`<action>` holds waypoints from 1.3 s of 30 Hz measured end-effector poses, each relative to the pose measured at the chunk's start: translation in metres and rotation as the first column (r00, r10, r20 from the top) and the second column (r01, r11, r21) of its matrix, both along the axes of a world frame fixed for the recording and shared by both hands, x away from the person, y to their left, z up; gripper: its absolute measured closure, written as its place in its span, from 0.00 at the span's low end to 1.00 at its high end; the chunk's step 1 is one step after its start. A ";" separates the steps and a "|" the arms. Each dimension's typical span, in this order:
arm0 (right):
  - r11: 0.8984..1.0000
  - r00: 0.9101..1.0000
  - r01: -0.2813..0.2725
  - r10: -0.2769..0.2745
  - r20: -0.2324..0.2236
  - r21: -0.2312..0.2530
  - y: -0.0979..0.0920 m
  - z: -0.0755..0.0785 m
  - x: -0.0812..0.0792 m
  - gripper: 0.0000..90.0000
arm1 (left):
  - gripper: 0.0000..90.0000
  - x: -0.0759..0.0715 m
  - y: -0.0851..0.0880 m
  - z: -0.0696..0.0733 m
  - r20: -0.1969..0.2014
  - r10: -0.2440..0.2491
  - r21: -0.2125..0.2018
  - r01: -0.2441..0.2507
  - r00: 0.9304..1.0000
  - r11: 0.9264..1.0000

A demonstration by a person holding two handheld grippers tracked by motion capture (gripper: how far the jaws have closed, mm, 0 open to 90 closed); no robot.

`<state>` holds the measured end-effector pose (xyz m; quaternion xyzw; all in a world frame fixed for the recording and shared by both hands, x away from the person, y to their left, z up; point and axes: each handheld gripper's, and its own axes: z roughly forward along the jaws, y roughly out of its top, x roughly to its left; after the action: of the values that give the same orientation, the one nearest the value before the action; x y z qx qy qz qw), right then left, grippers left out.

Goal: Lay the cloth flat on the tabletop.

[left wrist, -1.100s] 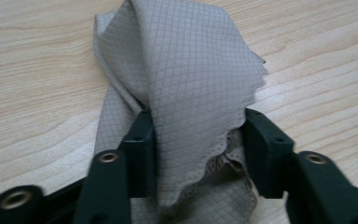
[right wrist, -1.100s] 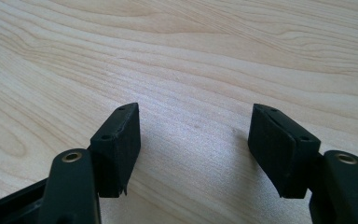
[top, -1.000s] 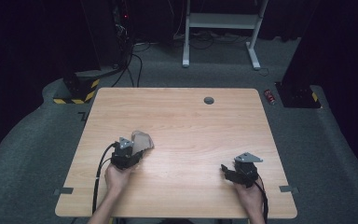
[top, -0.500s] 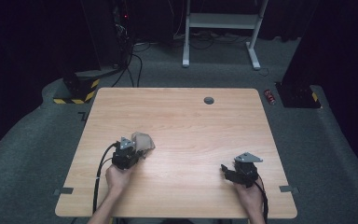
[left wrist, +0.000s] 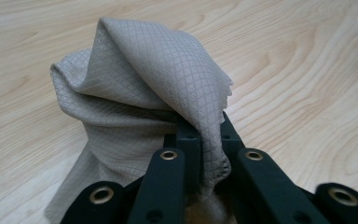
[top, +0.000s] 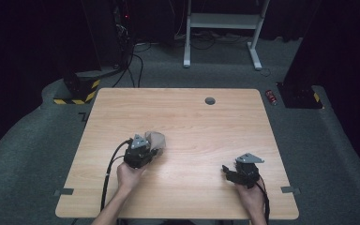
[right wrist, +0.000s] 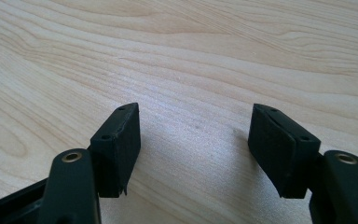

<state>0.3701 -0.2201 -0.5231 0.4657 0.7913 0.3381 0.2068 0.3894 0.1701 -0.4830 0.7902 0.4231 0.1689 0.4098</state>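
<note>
Wooden tabletop [top: 187, 122]: my left hand-held gripper [left wrist: 205, 140] pinches the beige cloth [left wrist: 135, 79]; I lift slowly, right hand-held gripper [right wrist: 193, 140] spread, idle.

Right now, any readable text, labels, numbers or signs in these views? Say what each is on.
None readable.
Red can-like thing on the floor right of the table: any print is too small to read.
Yellow-black hazard stripes on a floor base: a marking, no words.
Grey cloth: woven grid only, no label.
</note>
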 end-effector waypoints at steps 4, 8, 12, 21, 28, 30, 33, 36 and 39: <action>1.000 1.000 -0.001 0.001 0.000 0.000 0.000 0.000 0.000 0.38 | 0.95 0.000 -0.012 0.004 0.002 -0.036 -0.010 0.036 0.999 0.999; 1.000 1.000 -0.001 0.001 0.000 0.000 0.000 0.000 0.000 0.38 | 0.95 -0.001 -0.020 0.006 0.006 -0.064 -0.011 0.064 0.998 0.998; 1.000 1.000 -0.004 0.004 0.001 0.000 0.000 0.000 0.000 0.38 | 0.95 -0.001 -0.030 0.007 0.000 -0.089 -0.038 0.089 0.996 0.995; 1.000 1.000 -0.004 0.004 0.001 0.000 0.000 0.000 0.000 0.38 | 0.95 -0.002 -0.049 0.010 -0.013 -0.139 -0.068 0.137 0.990 0.988; 1.000 1.000 -0.003 0.003 0.000 0.000 0.000 0.000 0.000 0.38 | 0.95 -0.002 -0.067 0.020 0.002 -0.187 -0.075 0.187 0.982 0.980; 1.000 1.000 -0.005 0.005 0.001 0.000 0.000 0.000 0.000 0.38 | 0.94 -0.001 -0.070 0.020 -0.002 -0.197 -0.087 0.196 0.980 0.977; 1.000 1.000 -0.008 0.008 0.001 -0.001 0.000 0.000 0.000 0.38 | 0.94 0.000 -0.079 0.019 -0.014 -0.214 -0.108 0.212 0.977 0.971; 1.000 1.000 -0.009 0.009 0.000 -0.001 0.001 0.000 0.000 0.38 | 0.94 0.000 -0.086 0.018 -0.019 -0.229 -0.108 0.226 0.973 0.968; 1.000 1.000 -0.009 0.009 0.000 -0.001 0.001 0.000 0.000 0.38 | 0.94 0.000 -0.092 0.018 -0.016 -0.240 -0.093 0.238 0.971 0.967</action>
<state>0.3704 -0.2196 -0.5231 0.4619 0.7935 0.3388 0.2055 0.3898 0.0785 -0.4649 0.8183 0.3377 0.0882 0.4567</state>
